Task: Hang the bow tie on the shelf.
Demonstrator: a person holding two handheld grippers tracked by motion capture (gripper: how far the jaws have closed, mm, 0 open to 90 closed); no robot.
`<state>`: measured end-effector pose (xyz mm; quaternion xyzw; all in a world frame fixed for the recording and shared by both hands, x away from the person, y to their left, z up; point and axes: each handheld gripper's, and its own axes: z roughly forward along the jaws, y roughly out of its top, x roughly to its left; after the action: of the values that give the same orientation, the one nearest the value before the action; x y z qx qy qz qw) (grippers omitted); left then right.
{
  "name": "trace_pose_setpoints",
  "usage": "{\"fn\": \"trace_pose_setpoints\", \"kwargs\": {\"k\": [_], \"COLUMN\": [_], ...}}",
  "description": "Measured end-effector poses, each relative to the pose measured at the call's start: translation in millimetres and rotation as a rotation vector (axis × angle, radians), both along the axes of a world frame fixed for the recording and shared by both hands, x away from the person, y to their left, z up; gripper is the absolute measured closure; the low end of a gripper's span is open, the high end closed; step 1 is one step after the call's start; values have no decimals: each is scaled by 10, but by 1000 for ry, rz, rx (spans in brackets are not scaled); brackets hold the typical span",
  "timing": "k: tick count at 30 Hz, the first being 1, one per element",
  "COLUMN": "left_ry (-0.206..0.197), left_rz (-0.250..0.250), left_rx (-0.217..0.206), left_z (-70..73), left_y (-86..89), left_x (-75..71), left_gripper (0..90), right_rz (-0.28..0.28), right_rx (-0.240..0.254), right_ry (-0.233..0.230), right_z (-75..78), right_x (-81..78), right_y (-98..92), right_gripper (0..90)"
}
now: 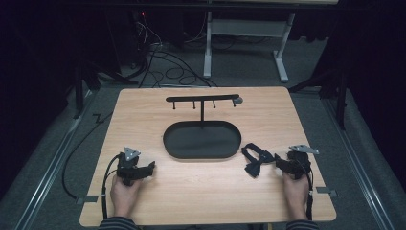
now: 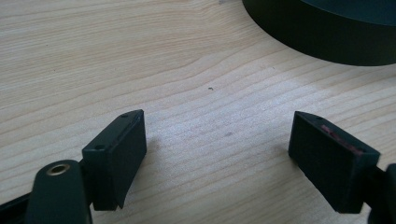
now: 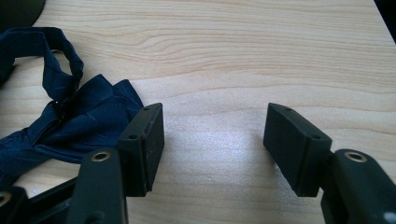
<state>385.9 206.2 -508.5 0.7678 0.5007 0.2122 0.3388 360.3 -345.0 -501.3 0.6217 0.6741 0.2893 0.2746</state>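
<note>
on the table:
table (image 1: 210, 191): light wood. my two hands rest on the near part, one at each side.
right tongs (image 1: 276, 163): in my right hand. the jaws stand wide apart. bare wood sits between them and nothing is held.
bow tie (image 1: 253, 159): dark blue cloth, lying flat on the wood between the tray and my right tongs. in the right gripper view the bow tie (image 3: 70, 121) is just beside the outside of one jaw. i cannot tell if cloth and jaw touch. part of the cloth is hidden behind that jaw, and its strap runs off the edge of the picture.
left tongs (image 1: 146, 168): in my left hand, well apart from the bow tie. the jaws are wide apart, with bare wood between them and nothing held.
tray (image 1: 202, 140): black and oval, in the middle of the table. in the left gripper view the top edge cuts it off, so i see a bit of its dark wall (image 2: 327, 32).
stand (image 1: 203, 99): a thin black bar on a post, rising at the back of the tray. small pegs hang under the bar. they are too small to make out well.
round bit (image 1: 237, 100): a small grey thing at one end of the bar. i cannot tell what it is.
</note>
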Motion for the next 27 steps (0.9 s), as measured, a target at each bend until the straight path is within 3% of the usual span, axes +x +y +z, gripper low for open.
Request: {"fn": "trace_pose_setpoints", "kwargs": {"k": [27], "left_ry": [1], "left_rz": [-1], "left_rx": [0], "left_z": [1], "left_y": [0], "left_x": [1], "left_gripper": [196], "right_rz": [16], "right_rx": [-1], "right_ry": [3], "right_z": [2], "right_x": [4], "right_y": [-9], "right_gripper": [380]}}
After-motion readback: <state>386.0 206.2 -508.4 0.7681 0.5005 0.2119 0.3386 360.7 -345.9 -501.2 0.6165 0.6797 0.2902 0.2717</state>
